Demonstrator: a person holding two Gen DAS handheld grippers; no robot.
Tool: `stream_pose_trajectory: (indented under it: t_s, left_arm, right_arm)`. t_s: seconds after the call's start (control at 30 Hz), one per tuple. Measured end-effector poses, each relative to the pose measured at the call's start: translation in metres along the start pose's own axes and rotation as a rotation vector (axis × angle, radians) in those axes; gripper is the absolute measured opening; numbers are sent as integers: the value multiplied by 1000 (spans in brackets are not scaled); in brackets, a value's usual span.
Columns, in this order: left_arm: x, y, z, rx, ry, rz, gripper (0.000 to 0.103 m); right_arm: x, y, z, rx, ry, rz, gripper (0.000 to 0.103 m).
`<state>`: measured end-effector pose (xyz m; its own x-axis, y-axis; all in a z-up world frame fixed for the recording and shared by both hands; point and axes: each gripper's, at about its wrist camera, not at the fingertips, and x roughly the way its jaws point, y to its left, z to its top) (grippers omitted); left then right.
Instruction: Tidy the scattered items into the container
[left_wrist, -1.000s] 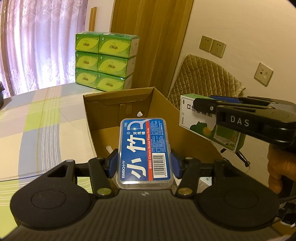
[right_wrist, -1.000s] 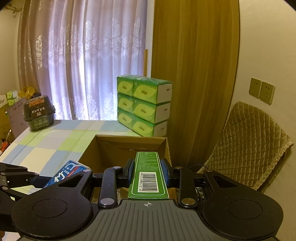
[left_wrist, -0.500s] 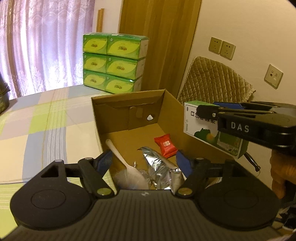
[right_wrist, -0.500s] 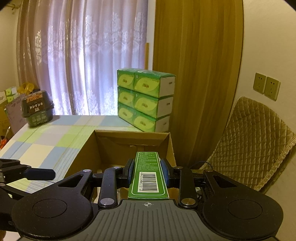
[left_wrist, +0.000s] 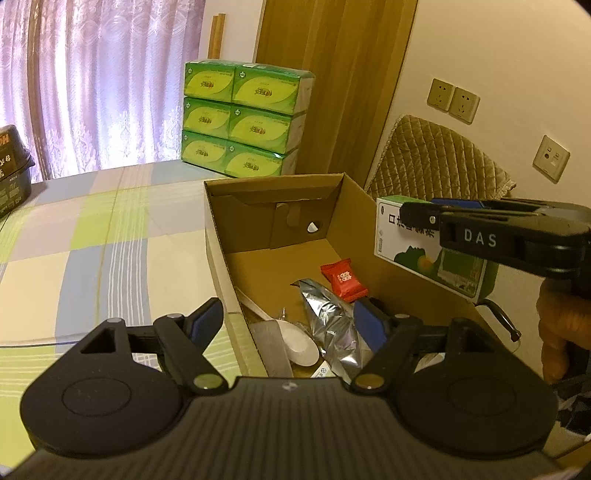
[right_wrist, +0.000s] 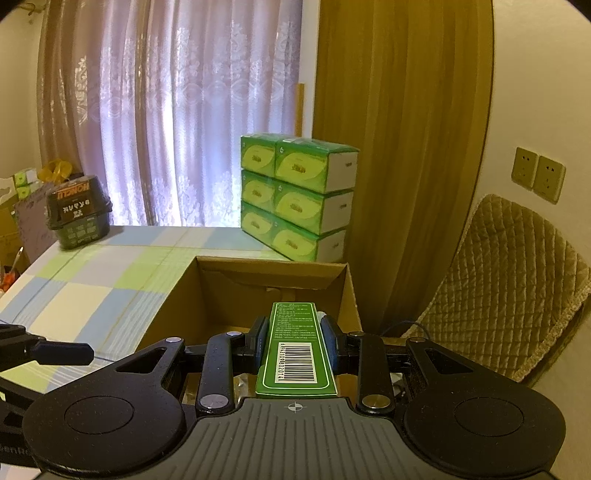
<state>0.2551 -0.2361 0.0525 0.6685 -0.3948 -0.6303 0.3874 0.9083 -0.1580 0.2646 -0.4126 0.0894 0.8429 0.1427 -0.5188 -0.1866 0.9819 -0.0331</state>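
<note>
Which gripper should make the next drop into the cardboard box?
Right. The right gripper is shut on the green box, held above the cardboard box. The left gripper is open and empty.

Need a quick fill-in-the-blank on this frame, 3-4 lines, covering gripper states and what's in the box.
1. The right gripper is shut on a ____ and white box.
2. The left gripper is ____ and holds nothing.
3. The red packet lies inside the ____ box.
4. The pile of tissue packs is ____ rows high.

Missing words: green; open; cardboard; three
</note>
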Motion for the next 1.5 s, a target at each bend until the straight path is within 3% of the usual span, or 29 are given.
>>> stream_pose_trajectory:
  t_s: [0.33, 0.63, 0.67, 0.7, 0.73, 1.03, 1.17, 1.27, 1.5]
  left_arm:
    - [-5, 8, -5, -17, -1, 5, 76]
    - [-14, 15, -12, -30, 5, 9, 78]
    - [-17, 15, -13, -31, 5, 9, 79]
    - [-19, 15, -15, -32, 5, 10, 80]
    - [-23, 15, -17, -34, 3, 11, 82]
    - [-60, 10, -41, -50, 1, 34, 101]
    - [-80, 6, -50, -26, -3, 65, 102]
    - [-95, 6, -58, -49, 0, 75, 102]
    - [-123, 1, -73, -70, 21, 83, 102]
  right_arm:
    - [11, 6, 6, -17, -33, 30, 34]
    - [0, -4, -1, 42, -25, 13, 34]
    - [-4, -6, -3, 49, -24, 11, 49]
    - [-10, -7, -5, 57, -27, 1, 83]
    - [-16, -7, -8, 65, -37, -10, 88]
    - [-69, 1, -25, 94, 35, -30, 88]
    - [-95, 12, -34, 98, 70, -29, 88]
    - [-113, 20, -39, 112, 80, -26, 103]
    - [-148, 38, -52, 125, 97, -17, 103]
